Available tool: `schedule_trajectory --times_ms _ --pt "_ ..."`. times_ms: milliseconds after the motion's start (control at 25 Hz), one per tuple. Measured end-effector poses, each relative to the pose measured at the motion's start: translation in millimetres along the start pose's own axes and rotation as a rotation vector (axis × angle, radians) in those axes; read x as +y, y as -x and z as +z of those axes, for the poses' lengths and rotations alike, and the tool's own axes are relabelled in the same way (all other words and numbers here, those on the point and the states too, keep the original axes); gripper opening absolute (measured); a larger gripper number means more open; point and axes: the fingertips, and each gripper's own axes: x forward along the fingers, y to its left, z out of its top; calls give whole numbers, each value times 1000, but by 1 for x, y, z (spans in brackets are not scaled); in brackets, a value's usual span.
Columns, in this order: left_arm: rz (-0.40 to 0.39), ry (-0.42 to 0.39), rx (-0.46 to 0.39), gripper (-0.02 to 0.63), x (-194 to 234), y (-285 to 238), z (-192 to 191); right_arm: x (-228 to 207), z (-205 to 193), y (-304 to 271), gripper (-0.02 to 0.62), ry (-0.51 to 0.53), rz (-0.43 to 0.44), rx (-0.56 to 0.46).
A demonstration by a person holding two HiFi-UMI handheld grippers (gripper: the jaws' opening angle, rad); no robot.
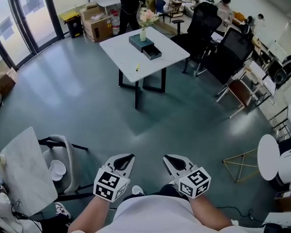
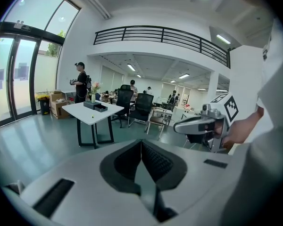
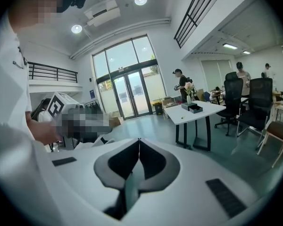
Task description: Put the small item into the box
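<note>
Far ahead stands a white table (image 1: pixel 160 62). On it are a dark open box (image 1: pixel 146 46), a vase of flowers (image 1: pixel 145 23) and a small yellow item (image 1: pixel 137 67) near the front edge. Both grippers are held low in front of me, several steps away from the table. My left gripper (image 1: pixel 129 158) is shut and empty, and so is my right gripper (image 1: pixel 169 158). The left gripper view shows its jaws (image 2: pixel 141 142) pressed together, with the table (image 2: pixel 85 113) and box (image 2: pixel 95 106) beyond. In the right gripper view the jaws (image 3: pixel 139 140) meet too, and the yellow item (image 3: pixel 183 117) lies on the table (image 3: pixel 203 112).
A person (image 1: pixel 128 4) stands behind the table, near cardboard boxes (image 1: pixel 97 25). Black office chairs (image 1: pixel 203 25) and folding chairs (image 1: pixel 242 89) crowd the right. A marble side table (image 1: pixel 22 171) and a chair (image 1: pixel 58 164) sit at my left, and a round white table (image 1: pixel 268 157) at my right.
</note>
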Motion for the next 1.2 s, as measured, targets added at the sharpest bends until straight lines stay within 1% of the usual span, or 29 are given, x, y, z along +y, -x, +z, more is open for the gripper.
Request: schedule_trajectory --times_ms 120,240,360,520,720,800,920,1040,1200 --pt "-6 -4 3 17 10 2 -1 4 -1 -8 15 16 -8 26" --pt "2 20 -9 17 22 0 1 0 2 -16 15 20 -7 47" --pt "3 35 -6 17 33 -10 3 -9 12 -29 15 32 -5 42" --pt "4 31 11 17 44 -36 12 -31 24 -47 15 64 12 40" --pt "23 23 21 17 61 -80 42 -78 48 -75 15 66 46 26" --pt "25 32 21 17 67 -103 57 -99 61 -83 15 81 57 19" --pt "23 41 7 17 73 -144 89 -137 78 -91 15 115 66 17" --pt "12 17 -4 17 71 -185 120 -180 92 -94 15 130 65 17" --pt "4 -2 34 17 68 -239 140 -230 107 -91 15 132 63 11"
